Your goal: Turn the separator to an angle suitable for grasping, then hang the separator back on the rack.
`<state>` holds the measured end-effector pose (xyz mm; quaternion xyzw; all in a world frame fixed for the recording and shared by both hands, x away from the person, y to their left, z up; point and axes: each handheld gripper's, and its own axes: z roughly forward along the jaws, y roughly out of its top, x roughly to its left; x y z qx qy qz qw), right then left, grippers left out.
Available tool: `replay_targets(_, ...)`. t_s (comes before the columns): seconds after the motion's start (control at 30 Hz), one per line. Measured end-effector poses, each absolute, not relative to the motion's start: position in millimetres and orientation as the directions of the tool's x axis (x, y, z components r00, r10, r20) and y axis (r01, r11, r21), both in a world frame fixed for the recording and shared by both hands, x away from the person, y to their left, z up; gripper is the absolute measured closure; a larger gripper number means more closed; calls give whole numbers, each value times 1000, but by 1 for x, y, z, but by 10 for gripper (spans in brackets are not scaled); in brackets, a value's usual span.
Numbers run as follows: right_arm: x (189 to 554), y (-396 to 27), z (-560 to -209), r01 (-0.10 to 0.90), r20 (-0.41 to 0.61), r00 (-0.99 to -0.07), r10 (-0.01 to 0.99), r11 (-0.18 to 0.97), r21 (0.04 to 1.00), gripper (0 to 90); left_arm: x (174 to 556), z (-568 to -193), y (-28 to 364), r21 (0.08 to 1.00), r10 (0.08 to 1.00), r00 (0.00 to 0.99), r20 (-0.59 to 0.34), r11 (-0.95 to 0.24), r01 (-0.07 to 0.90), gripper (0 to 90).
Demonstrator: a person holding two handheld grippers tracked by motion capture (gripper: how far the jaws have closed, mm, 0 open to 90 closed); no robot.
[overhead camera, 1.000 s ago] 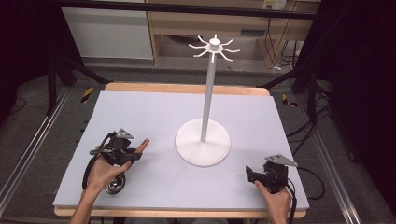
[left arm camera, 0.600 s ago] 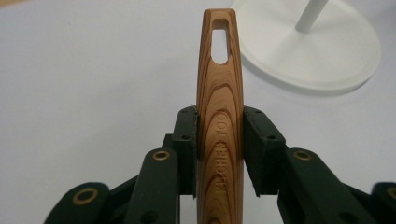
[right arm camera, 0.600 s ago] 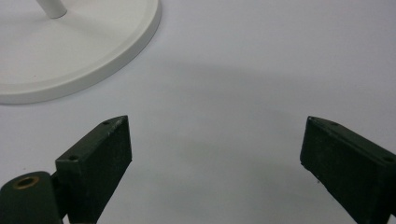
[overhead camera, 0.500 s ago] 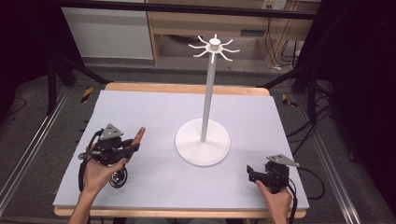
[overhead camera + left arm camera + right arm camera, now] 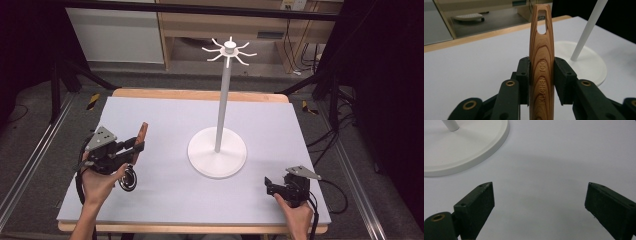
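Reddish-brown wooden handle (image 5: 541, 62) with dark flowing grain bands and stamped lettering, black gripper jaws with brass-coloured rivets, plain white stand (image 5: 217, 150) with white pole and hooks, pale lavender-grey table mat (image 5: 165, 115), light wood table edge (image 5: 200, 93)

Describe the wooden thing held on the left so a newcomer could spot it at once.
Start from the white hook stand in the middle of the pale grey table; look to its left, where the left claw is shut on a wooden handle. It is the only wooden item on the table, slim, with a slotted hanging hole and "KITCHEN TOOL" engraved along it.
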<state>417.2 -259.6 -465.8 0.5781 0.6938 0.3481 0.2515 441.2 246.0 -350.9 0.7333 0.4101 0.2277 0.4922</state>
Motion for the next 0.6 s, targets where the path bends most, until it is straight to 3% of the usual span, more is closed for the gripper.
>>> replay_targets(0.6,418,-261,-464,606,50,-203,978,86,791,93,434,-308,238,961,810,585,-46,-124,248,671)
